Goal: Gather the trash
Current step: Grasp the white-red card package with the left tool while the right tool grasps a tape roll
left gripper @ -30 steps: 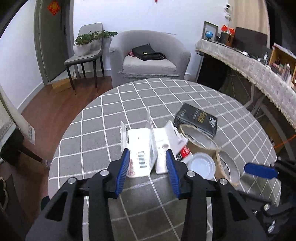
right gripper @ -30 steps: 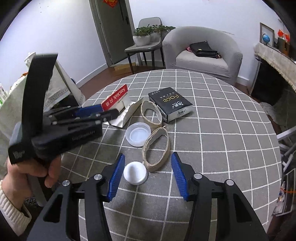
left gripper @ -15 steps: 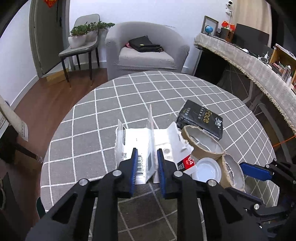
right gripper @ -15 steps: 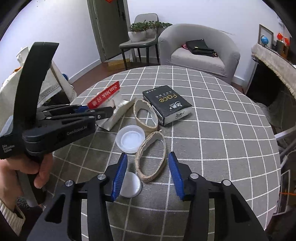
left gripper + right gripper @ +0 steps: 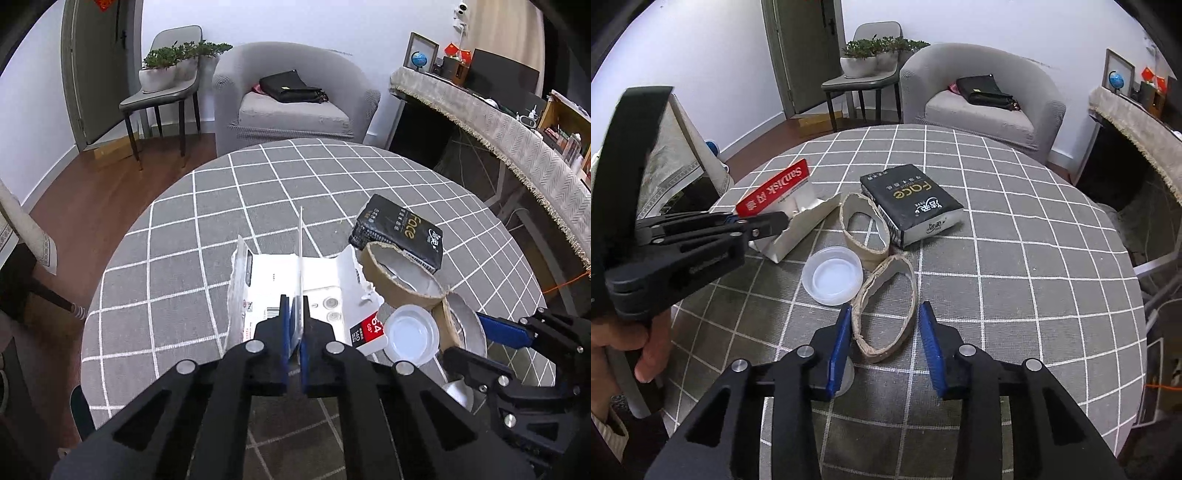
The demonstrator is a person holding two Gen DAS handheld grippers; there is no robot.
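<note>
Grey checked bench point(image 5: 1015, 258) carried the trash. Left gripper point(image 5: 294, 325) was clamped on the upright flap of the white card pack point(image 5: 317, 280). Right gripper point(image 5: 884, 345) stood wide, straddling the near cardboard ring point(image 5: 886, 306). White lid point(image 5: 846, 376) was mostly hidden behind its left finger. Clear lid point(image 5: 833, 275), second ring point(image 5: 864, 230) and black pack point(image 5: 912, 206) lay just beyond.

Both wrist views look closely down across one table point(image 5: 192, 229).
</note>
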